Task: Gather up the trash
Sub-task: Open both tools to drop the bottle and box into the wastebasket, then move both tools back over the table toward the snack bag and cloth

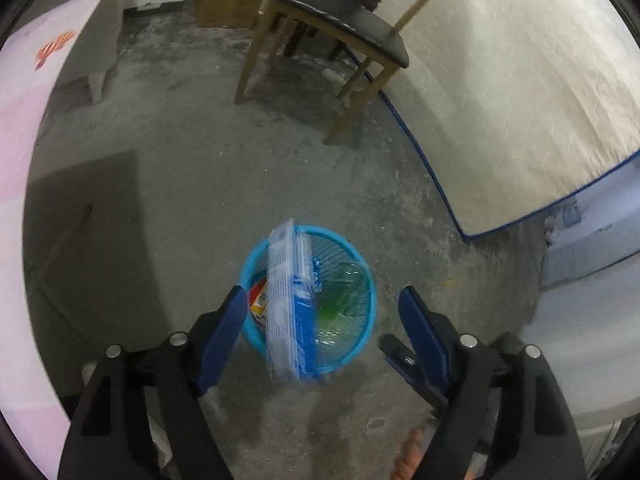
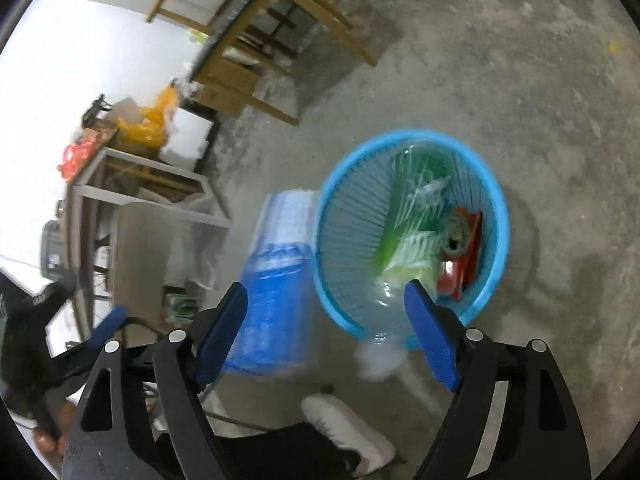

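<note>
Bare grey concrete floor (image 1: 192,184) fills the left wrist view, with a round blue plastic mesh wastebasket (image 1: 362,322) below the left gripper (image 1: 322,308), whose jaws stand wide, gripping nothing; a blurred flat clear-and-blue plastic package (image 1: 286,304) hangs edge-on over the rim, seemingly mid-drop. From the right wrist, the right gripper (image 2: 326,308) is likewise spread and empty; the package looks just outside the basket, which already holds green and red wrappers, so collecting seems well along.

No legible txt (all too blurred).
</note>
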`<state>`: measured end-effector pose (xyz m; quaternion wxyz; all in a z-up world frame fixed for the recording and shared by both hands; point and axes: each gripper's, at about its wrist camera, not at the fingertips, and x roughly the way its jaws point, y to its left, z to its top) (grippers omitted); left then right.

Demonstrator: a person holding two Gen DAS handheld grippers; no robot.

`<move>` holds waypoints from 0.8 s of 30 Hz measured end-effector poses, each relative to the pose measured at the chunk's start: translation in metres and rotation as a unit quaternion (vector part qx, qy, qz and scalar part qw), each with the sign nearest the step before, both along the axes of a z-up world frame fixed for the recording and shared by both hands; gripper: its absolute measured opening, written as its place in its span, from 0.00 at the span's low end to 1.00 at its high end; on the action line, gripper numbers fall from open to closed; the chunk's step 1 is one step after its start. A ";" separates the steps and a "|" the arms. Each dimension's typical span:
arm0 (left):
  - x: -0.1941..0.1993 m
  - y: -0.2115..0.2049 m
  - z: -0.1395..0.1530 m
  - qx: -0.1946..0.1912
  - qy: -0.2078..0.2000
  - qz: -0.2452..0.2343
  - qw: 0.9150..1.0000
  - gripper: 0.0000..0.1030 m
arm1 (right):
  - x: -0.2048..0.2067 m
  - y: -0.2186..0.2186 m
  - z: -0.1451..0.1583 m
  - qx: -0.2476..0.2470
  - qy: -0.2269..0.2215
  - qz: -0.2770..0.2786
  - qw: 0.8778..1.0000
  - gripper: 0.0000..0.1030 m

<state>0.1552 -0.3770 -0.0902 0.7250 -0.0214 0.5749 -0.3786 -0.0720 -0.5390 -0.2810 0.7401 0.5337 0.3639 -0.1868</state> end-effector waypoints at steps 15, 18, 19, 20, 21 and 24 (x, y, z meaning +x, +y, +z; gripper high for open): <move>-0.007 0.108 0.044 -0.049 -0.050 0.011 0.997 0.75 | -0.006 0.028 0.008 -0.020 0.029 0.019 0.999 0.75; -0.009 0.137 0.066 -0.079 -0.074 0.009 0.994 0.75 | -0.009 0.030 0.019 -0.034 0.025 0.019 0.999 0.75; -0.010 0.148 0.073 -0.087 -0.084 0.008 0.993 0.77 | -0.011 0.030 0.021 -0.037 0.023 0.020 0.999 0.75; -0.012 0.158 0.079 -0.093 -0.095 0.010 0.991 0.78 | -0.012 0.032 0.026 -0.040 0.019 0.019 0.999 0.76; -0.013 0.170 0.086 -0.099 -0.107 0.012 0.989 0.79 | -0.013 0.034 0.030 -0.040 0.015 0.019 0.999 0.76; -0.013 0.210 0.103 -0.110 -0.141 0.027 0.984 0.82 | -0.011 0.041 0.041 -0.044 0.003 0.023 0.999 0.76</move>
